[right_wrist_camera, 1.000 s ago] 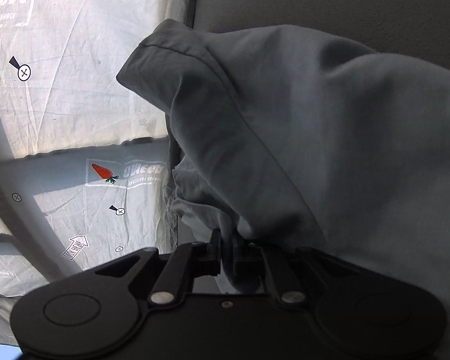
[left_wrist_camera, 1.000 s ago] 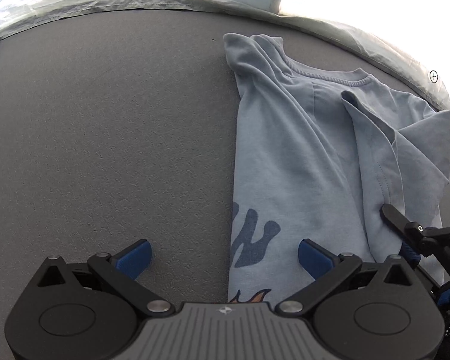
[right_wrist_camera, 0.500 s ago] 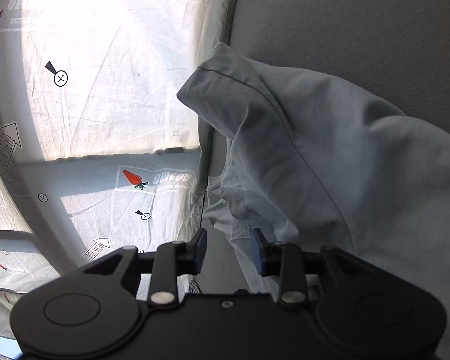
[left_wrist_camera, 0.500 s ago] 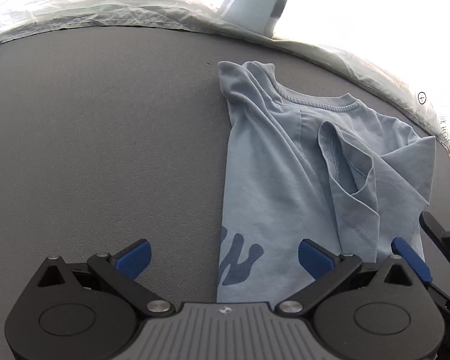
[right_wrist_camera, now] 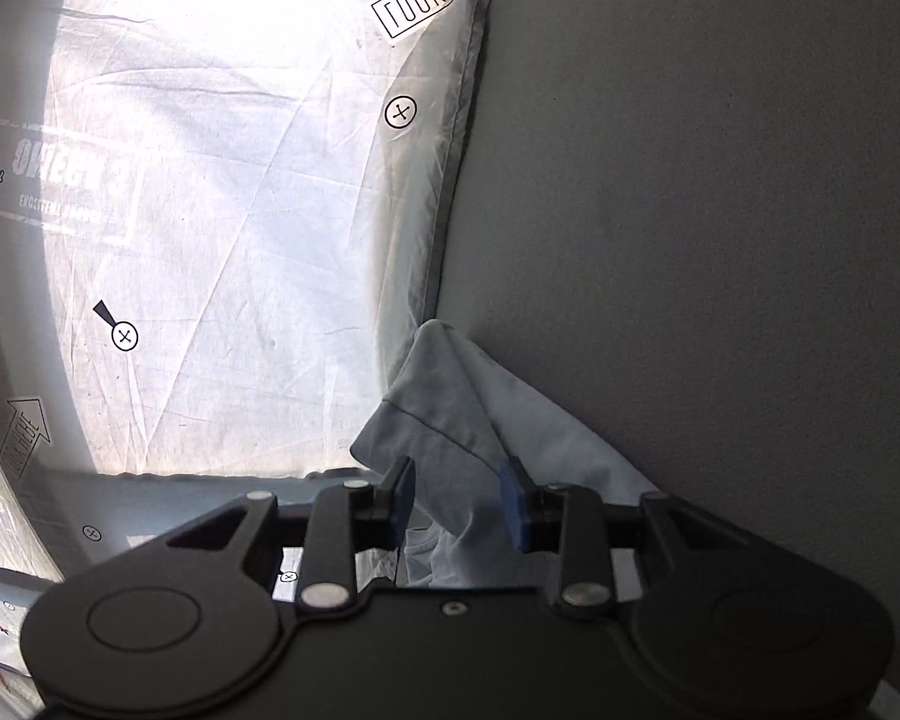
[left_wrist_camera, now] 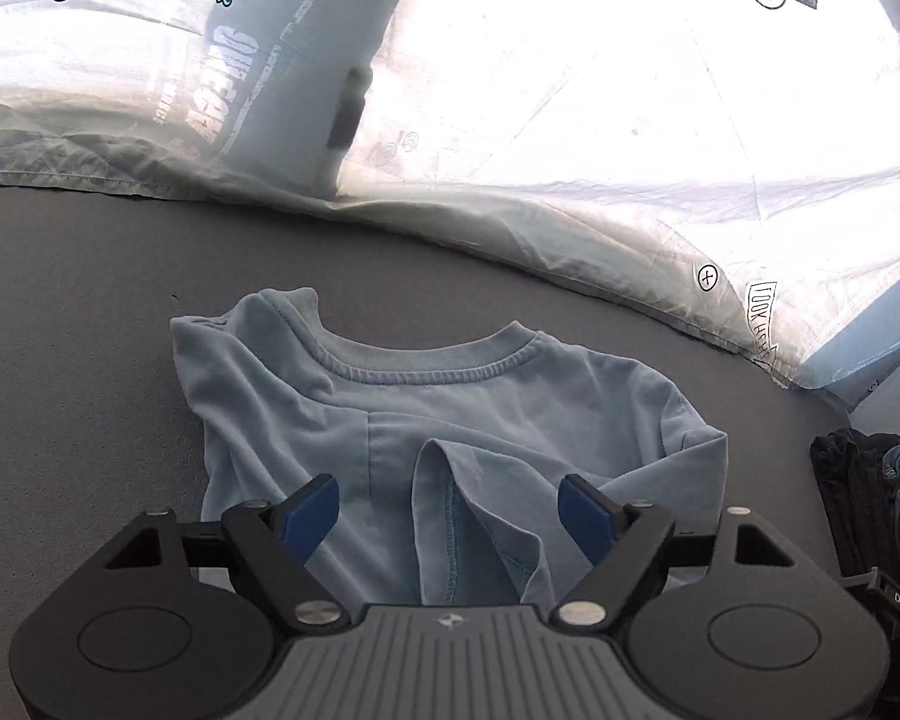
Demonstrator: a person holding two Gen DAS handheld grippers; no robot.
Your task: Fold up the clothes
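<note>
A light blue T-shirt (left_wrist_camera: 426,420) lies on the grey mat, collar (left_wrist_camera: 426,363) toward the far side, with both sides folded in over the middle. My left gripper (left_wrist_camera: 450,510) is open and empty, hovering over the shirt's upper body. In the right wrist view a folded corner of the same shirt (right_wrist_camera: 450,420) lies at the mat's edge. My right gripper (right_wrist_camera: 457,501) is open, its blue pads (right_wrist_camera: 513,513) on either side of the cloth without pinching it.
The grey mat (left_wrist_camera: 78,330) spreads left and forward. A white printed sheet (left_wrist_camera: 570,120) with carrot and "LOOK HERE" marks borders the mat. A dark pile of clothes (left_wrist_camera: 870,498) sits at the right edge.
My right gripper opened and let go of the shirt's sleeve, which dropped onto the mat. My left gripper moved up along the shirt toward the collar, staying open.
</note>
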